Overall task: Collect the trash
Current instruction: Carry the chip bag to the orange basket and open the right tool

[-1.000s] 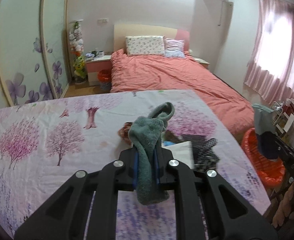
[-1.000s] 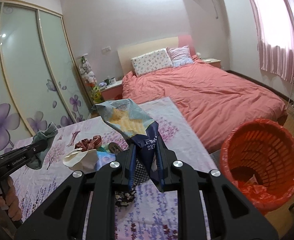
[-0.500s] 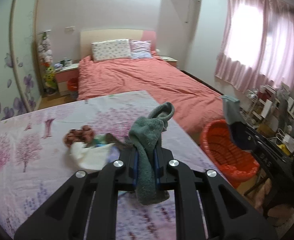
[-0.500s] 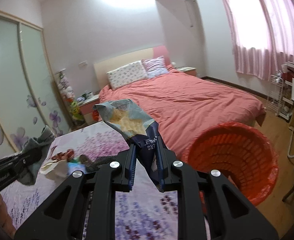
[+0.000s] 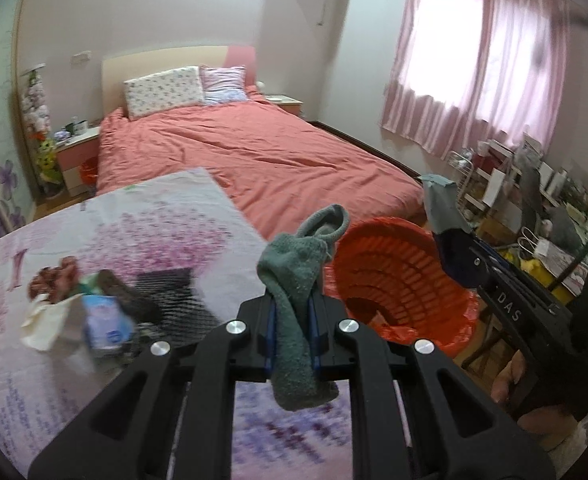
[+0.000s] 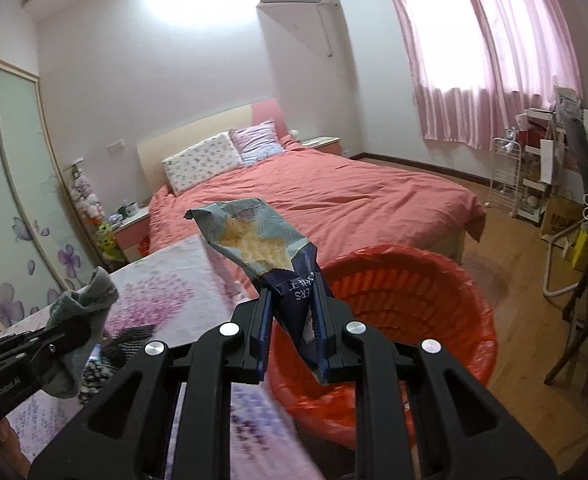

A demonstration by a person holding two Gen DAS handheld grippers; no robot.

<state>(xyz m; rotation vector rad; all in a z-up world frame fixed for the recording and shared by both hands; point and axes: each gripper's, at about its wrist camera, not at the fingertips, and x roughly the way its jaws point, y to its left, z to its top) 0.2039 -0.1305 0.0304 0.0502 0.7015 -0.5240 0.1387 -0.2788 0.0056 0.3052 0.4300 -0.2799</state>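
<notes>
Beneath both grippers lies a bedsheet [image 5: 145,232] printed with purple trees, spread over a low surface. The left gripper [image 5: 291,320] is clamped on a grey-green sock [image 5: 298,280], which stands up between its jaws and hangs down behind them. To its left on the sheet sits a small heap of trash [image 5: 93,312]: crumpled white paper, a pale blue packet, something reddish-brown and a dark checked piece. Just ahead and to its right stands a red basket [image 5: 398,280] lined with a red bag, on the wooden floor beside the sheet's edge. The right gripper [image 6: 294,324] pinches a blue and teal cracker bag [image 6: 261,236], held above the near rim of the basket [image 6: 434,280]. Beyond both grippers is a bed [image 6: 334,196] with a coral cover and two pillows. Pink curtains [image 6: 494,52] hang to the right, above cluttered shelves [image 6: 554,160]. A sliding wardrobe [image 6: 17,200] with purple flowers stands to the left.
</notes>
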